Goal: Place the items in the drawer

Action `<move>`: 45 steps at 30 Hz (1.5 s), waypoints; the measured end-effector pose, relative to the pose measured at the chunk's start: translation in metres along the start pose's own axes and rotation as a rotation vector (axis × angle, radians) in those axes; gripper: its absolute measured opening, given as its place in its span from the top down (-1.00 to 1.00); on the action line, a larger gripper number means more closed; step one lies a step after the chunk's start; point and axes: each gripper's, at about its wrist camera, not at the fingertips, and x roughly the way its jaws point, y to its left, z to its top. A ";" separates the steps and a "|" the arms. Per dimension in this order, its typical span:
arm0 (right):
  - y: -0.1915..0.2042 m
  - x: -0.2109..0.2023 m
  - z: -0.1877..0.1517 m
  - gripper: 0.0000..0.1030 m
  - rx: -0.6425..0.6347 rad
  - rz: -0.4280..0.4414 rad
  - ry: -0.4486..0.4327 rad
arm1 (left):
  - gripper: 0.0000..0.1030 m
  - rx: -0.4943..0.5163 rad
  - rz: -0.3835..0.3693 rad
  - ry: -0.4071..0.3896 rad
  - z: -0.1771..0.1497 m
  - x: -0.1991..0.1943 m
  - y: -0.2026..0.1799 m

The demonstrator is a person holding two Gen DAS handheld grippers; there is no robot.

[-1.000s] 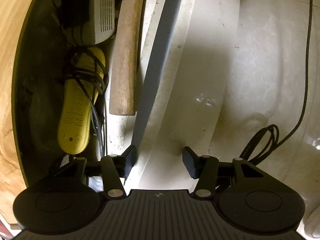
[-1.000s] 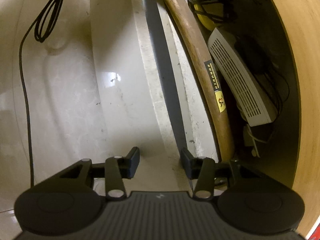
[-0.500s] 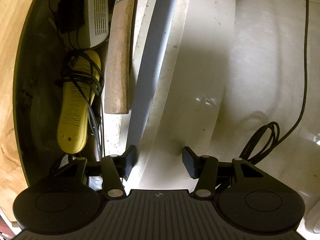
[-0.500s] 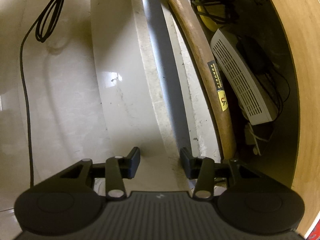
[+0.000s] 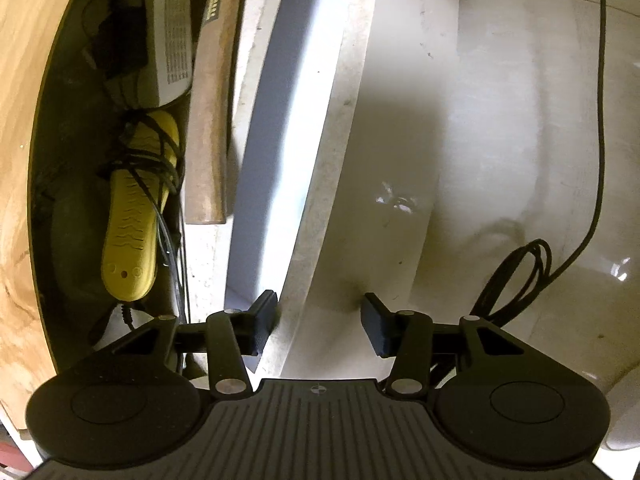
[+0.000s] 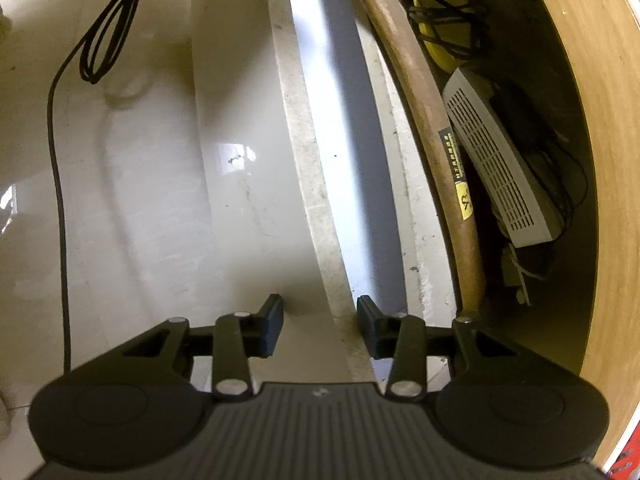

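Both claws straddle the top edge of the drawer's front panel, one towards each end, and both are closing. The left claw (image 5: 318, 326) and the right claw (image 6: 320, 326) each have the panel's rim between their fingers, but the pads do not yet look pressed against it, so neither has a hold. With things already lying inside, I judge the step to be taking hold of the front to slide the drawer shut.

To do it well, let both pairs of pads seat squarely on the two faces of the panel before any push. Then move both hands together and evenly, since an uneven push would skew a wide drawer on its runners. The hammer lies along the inner face of the front – check that nothing rides up over the rim.

The open drawer (image 5: 340, 128) has a pale, speckled, stone-like front rim with a smooth grey-white strip running along it, and a dark interior.

- A hammer with a brown wooden handle (image 5: 208, 140) lies just inside the front edge, parallel to it.
- A yellow shoe-sole-shaped plastic piece wound with black cord (image 5: 128, 232) lies deeper in, towards the left claw's end.
- A light grey vented plastic box (image 5: 172, 32) lies next to the yellow piece, along the drawer.
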 end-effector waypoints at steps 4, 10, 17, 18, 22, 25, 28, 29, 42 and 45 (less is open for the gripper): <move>0.002 -0.003 -0.003 0.20 -0.005 0.019 0.000 | 0.18 -0.007 -0.034 -0.007 0.000 -0.003 -0.009; 0.001 -0.007 -0.003 0.25 0.001 0.065 0.005 | 0.23 -0.015 -0.092 -0.014 -0.005 -0.020 -0.009; 0.005 -0.016 -0.005 0.31 0.010 0.129 0.009 | 0.29 -0.025 -0.172 -0.023 0.011 -0.037 -0.001; 0.005 -0.019 -0.005 0.32 0.018 0.141 0.012 | 0.30 -0.027 -0.185 -0.024 0.011 -0.038 0.000; 0.005 -0.023 -0.005 0.35 0.040 0.187 0.021 | 0.32 -0.041 -0.227 -0.023 0.017 -0.025 -0.004; 0.008 -0.027 -0.005 0.37 0.049 0.207 0.023 | 0.34 -0.070 -0.258 -0.019 0.014 -0.023 0.001; 0.007 -0.028 -0.005 0.38 0.063 0.235 0.029 | 0.35 -0.113 -0.311 -0.021 0.013 -0.019 0.009; 0.006 -0.028 -0.005 0.39 0.068 0.246 0.031 | 0.36 -0.120 -0.325 -0.021 0.012 -0.019 0.010; 0.004 -0.030 -0.002 0.44 0.086 0.340 0.040 | 0.43 -0.160 -0.473 -0.022 0.005 0.001 0.025; 0.002 -0.027 0.000 0.46 0.073 0.361 0.043 | 0.46 -0.141 -0.516 -0.037 0.004 0.005 0.026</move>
